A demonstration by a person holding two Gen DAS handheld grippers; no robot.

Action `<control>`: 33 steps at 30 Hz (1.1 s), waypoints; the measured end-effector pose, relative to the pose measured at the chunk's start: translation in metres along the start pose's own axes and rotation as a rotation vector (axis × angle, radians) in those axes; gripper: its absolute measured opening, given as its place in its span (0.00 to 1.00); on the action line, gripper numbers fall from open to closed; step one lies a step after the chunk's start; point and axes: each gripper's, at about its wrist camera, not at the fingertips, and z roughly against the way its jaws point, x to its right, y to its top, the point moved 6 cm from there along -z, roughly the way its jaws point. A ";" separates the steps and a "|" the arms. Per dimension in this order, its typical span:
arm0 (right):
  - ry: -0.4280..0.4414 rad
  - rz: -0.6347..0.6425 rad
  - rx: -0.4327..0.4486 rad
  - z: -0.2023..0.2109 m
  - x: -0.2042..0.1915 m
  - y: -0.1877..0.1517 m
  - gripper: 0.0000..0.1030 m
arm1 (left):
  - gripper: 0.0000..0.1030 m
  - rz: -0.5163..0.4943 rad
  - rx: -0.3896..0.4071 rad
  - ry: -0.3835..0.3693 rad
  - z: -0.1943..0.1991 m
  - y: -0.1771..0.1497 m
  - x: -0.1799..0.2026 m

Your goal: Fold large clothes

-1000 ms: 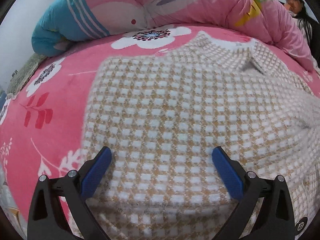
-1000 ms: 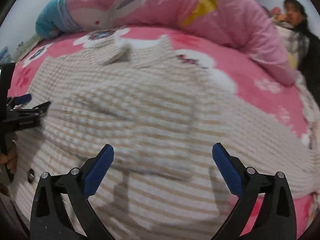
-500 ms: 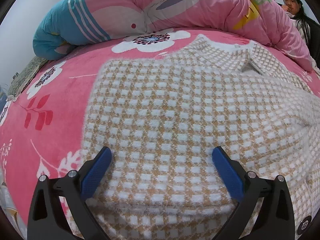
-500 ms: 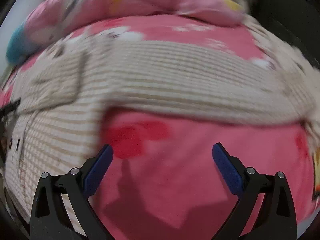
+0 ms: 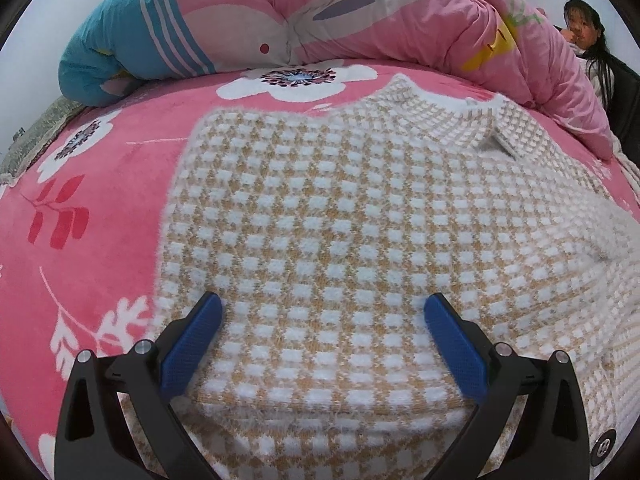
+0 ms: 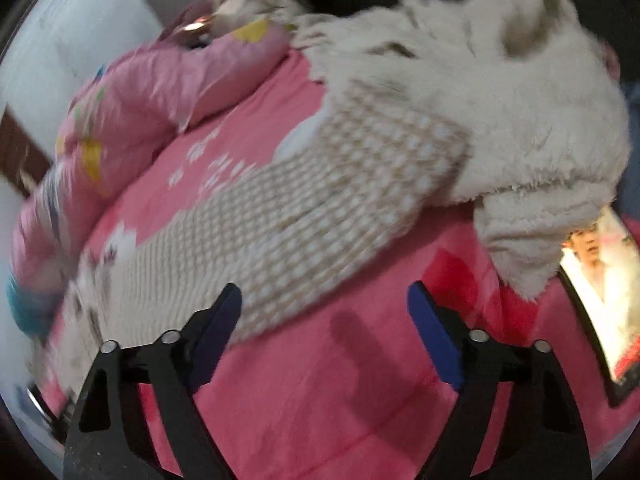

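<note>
L gripper: bottom of left-wrist view, jaws spread wide, holding nothing. Blue pads sit over the near folded edge of the sweater; touching or just above, we can't tell.
R gripper: bottom of right-wrist view, jaws part-spread and closing. Only bare pink bedsheet shows in the gap; the left pad is right at the sleeve edge, no pinch yet.
Sweater: checked tan/white knit, flat on the bed, fills ctr of left view, collar toward upper right.
Sleeve: runs from lower left up to ctr-right of right view, cuff end under or against a fluffy white garment; which, we can't tell (blur).
Step (our read): body laid out, sleeve fold-in under way, R side going for the sleeve.
Next move needs: R pads onto the sleeve edge, clean pinch, then carry it across the body while L steadies the hem.
Far: pink quilt bunched along top; person at upper right.
</note>
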 end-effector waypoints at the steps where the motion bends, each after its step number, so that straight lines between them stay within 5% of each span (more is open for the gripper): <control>1: 0.033 -0.056 -0.020 -0.010 0.007 0.004 0.63 | 0.97 0.002 0.001 -0.004 0.000 0.000 0.000; 6: 0.037 -0.139 -0.036 -0.024 0.012 0.011 0.50 | 0.96 0.006 0.006 -0.019 -0.001 0.000 0.000; 11: 0.056 -0.145 -0.037 -0.023 0.002 0.014 0.08 | 0.96 0.006 0.010 -0.020 -0.002 -0.001 0.000; 20: 0.029 0.120 0.118 0.055 -0.083 0.020 0.05 | 0.96 0.011 0.016 -0.028 -0.001 -0.001 -0.001; 27: 0.114 0.416 0.230 0.126 -0.230 -0.005 0.05 | 0.96 0.021 0.028 -0.045 0.000 -0.002 -0.002; 33: 0.268 0.610 0.196 0.130 -0.356 -0.069 0.05 | 0.96 0.047 0.042 -0.085 0.005 0.000 -0.004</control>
